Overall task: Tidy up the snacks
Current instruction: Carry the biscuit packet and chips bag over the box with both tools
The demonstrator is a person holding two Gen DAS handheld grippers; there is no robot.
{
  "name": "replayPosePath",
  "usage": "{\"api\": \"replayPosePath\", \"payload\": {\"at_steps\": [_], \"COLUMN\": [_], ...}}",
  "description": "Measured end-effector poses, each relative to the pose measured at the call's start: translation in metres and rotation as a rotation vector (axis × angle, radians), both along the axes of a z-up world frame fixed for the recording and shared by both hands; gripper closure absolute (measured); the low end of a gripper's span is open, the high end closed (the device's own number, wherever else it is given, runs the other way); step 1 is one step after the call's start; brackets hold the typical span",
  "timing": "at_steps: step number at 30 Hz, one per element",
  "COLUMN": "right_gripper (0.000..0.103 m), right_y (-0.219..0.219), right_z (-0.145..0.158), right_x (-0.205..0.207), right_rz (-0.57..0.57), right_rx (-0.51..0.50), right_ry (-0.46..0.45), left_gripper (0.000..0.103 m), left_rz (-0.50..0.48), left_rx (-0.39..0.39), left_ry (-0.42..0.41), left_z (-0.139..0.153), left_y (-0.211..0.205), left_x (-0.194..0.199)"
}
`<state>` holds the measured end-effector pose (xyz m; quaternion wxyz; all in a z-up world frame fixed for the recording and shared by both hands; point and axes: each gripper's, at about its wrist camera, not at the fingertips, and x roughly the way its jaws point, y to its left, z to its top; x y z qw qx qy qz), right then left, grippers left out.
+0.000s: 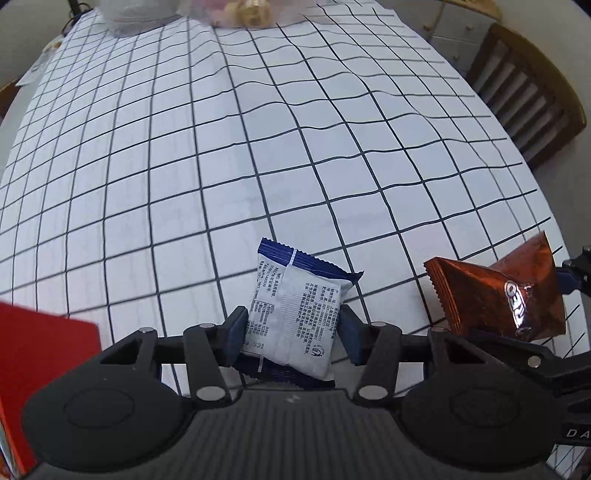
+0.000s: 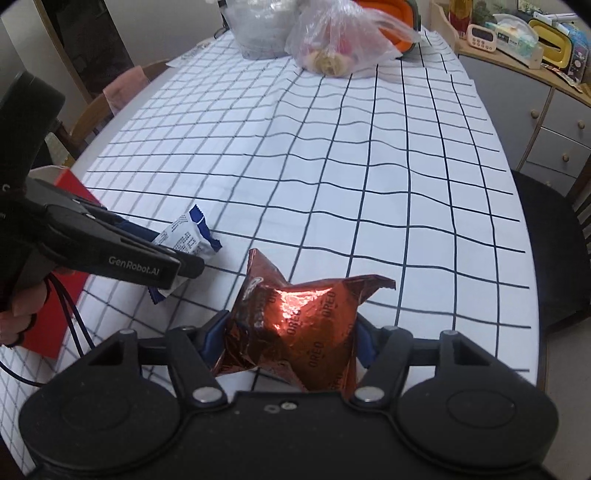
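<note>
A blue and white snack packet (image 1: 295,314) hangs above the checked tablecloth, printed back upward, with my left gripper (image 1: 293,336) shut on its two sides. The same packet (image 2: 186,240) shows in the right wrist view at the left, clamped by the left gripper (image 2: 177,264). A shiny brown Oreo packet (image 2: 295,332) is crumpled between the pads of my right gripper (image 2: 290,341), which is shut on it above the table. In the left wrist view that brown packet (image 1: 502,295) sits at the right edge.
A red box (image 1: 44,369) lies at the near left of the table (image 1: 258,147), also seen as the red box (image 2: 62,258). At the far end stand a clear plastic bag (image 2: 343,40) and a grey container (image 2: 258,33). A wooden chair (image 1: 528,99) and a cabinet (image 2: 546,122) flank the right side.
</note>
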<state>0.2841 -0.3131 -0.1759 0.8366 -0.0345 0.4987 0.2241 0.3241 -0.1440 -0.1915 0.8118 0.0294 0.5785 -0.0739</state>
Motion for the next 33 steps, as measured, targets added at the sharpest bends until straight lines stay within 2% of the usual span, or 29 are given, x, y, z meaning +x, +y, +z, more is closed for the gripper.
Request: {"api": "replayPosePath", "payload": {"at_steps": [11,18,25,33], "right_gripper": [0.038,0.038,0.037,0.038], "right_y": [0.006,0.022,0.054,0.112], "right_z": [0.042,0.064,0.081,0.095], "right_x": [-0.048,-0.073,-0.090,-0.100], "right_rz": [0.040,0.070,0.099,0.152], "right_rx": [0.051,0.075,0.089,0.099], "right_ry": [-0.068,-0.103,-0.131,-0.151], "left_gripper": [0.051,0.051,0.051,0.051], "left_rz": [0.113,0.180,0.233,0.272], "left_rx": [-0.074,-0.047,-0.051,-0.060], "left_ry": [-0.085,-0.137,-0.180,-0.216], "left_z": [0.054,0.085,0.109,0.127], "left_y": [0.026,0.049,0.083,0.129], "left_x": [-0.062,-0.106,-0.141,-0.164]}}
